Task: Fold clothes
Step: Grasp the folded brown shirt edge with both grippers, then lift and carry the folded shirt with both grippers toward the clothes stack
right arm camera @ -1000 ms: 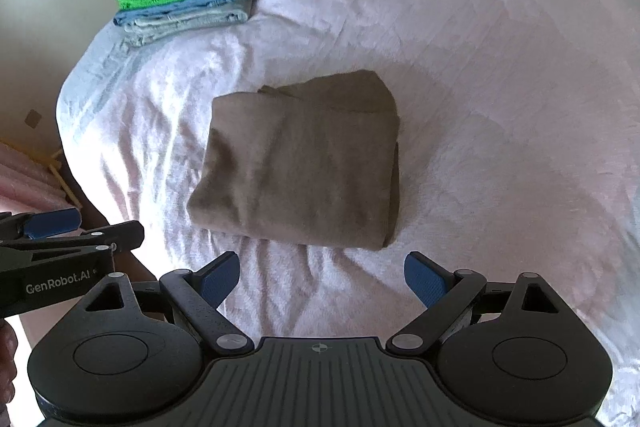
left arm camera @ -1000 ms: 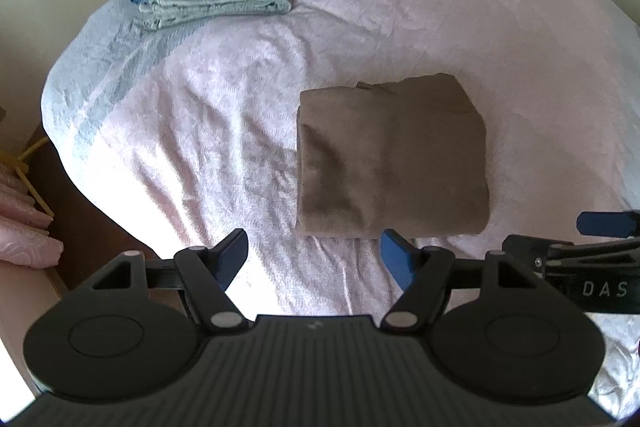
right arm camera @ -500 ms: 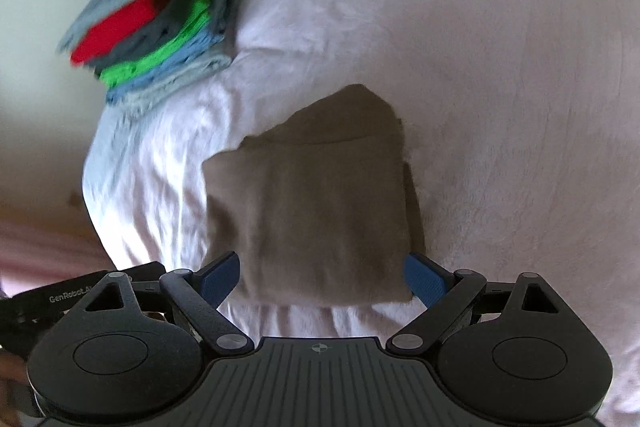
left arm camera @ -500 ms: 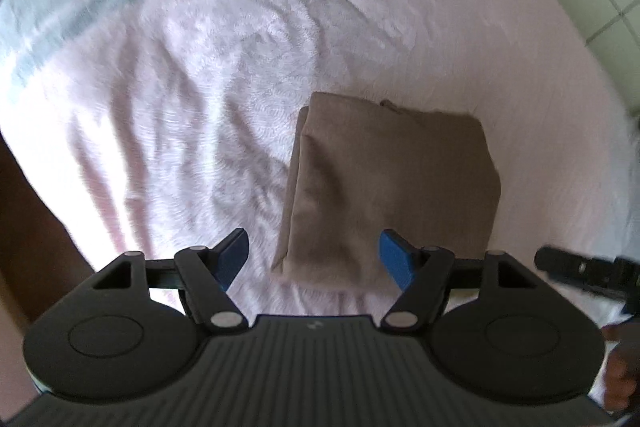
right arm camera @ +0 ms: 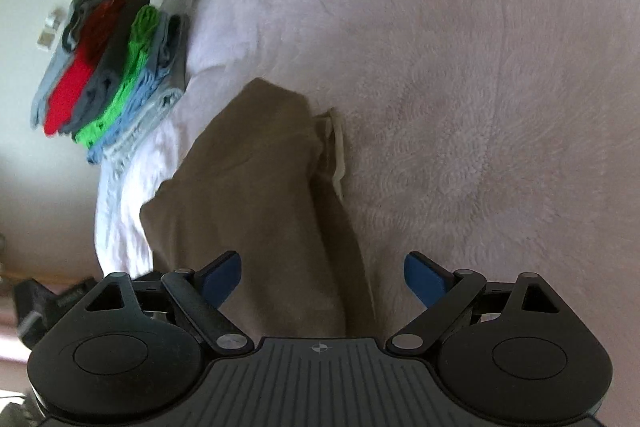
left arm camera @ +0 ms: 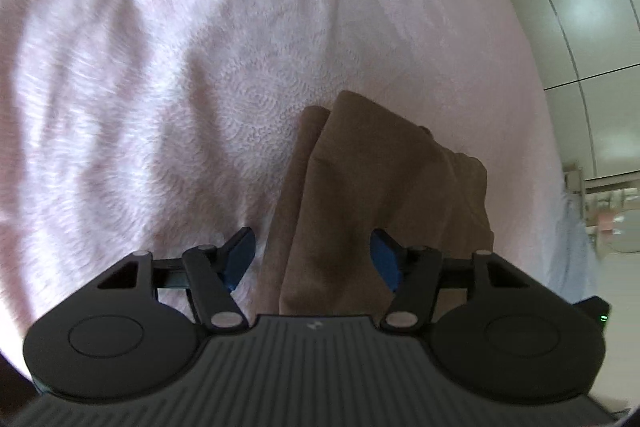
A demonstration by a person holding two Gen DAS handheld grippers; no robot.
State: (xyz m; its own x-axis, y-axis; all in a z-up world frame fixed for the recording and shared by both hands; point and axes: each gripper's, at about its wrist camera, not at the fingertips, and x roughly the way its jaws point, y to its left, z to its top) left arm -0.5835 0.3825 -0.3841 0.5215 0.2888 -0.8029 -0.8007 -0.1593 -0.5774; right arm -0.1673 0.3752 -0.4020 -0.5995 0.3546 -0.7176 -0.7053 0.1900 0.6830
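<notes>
Brown folded garment (left arm camera: 384,195), both grippers spread

— What's the brown garment (left arm camera: 384,195) like?

— Plain brown cloth, folded into a thick, roughly rectangular bundle. It lies flat on the pale pink bedspread (left arm camera: 160,75). In the left wrist view its layered edges show along the left side, one fold slightly proud of the other. In the right wrist view a pale strip, perhaps a label or lining, peeks out at its right edge.

— And the other clothes?

— A stack of folded clothes (right arm camera: 116,75) sits near the far corner of the bed, well apart from the brown one. From the top: grey, red, dark grey, bright green, blue, then pale grey-blue at the bottom. The edges are fairly even.
</notes>
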